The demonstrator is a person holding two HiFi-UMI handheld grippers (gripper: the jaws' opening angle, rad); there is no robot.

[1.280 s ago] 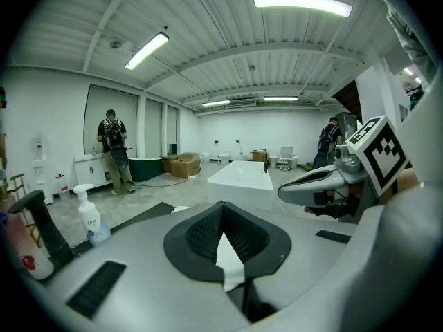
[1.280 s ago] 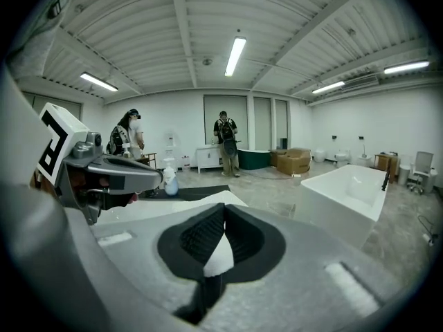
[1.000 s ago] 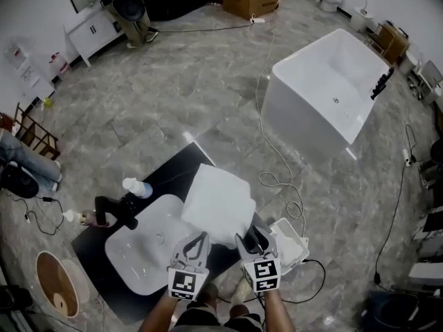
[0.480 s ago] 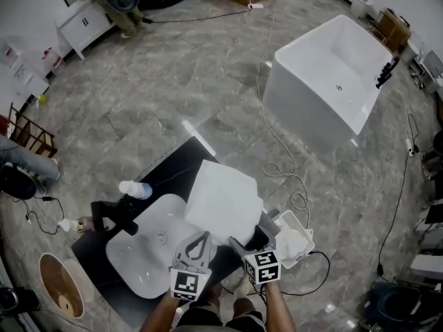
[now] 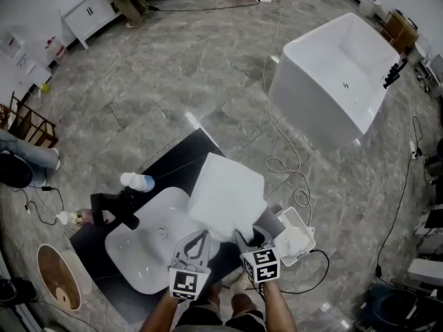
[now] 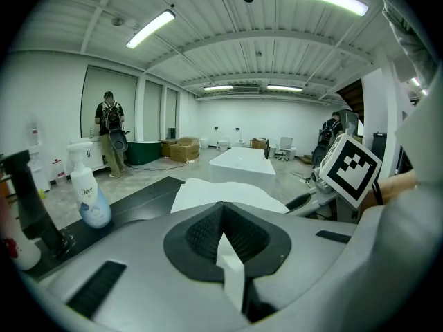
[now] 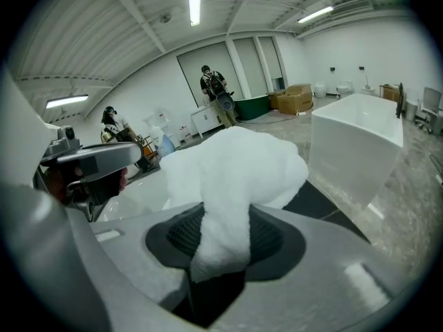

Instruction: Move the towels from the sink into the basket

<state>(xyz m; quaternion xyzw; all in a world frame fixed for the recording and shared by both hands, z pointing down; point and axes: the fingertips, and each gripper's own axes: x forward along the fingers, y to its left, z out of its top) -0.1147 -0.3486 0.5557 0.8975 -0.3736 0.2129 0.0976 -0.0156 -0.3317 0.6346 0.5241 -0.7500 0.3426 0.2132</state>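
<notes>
Found left gripper [image 5: 199, 238] pinched tight on thin edge of towel [image 5: 227, 196]. Found right gripper [image 5: 246, 238] just closing, now clamped on thick bunched fold of same towel. Seen held up over black counter [image 5: 166, 170], between sink [image 5: 142, 254] and basket [image 5: 305, 227], touching neither. Noted white cloth already in basket, just right of counter end. Logged black faucet [image 5: 114, 209] and soap bottle [image 5: 137, 181] on sink's left.
</notes>
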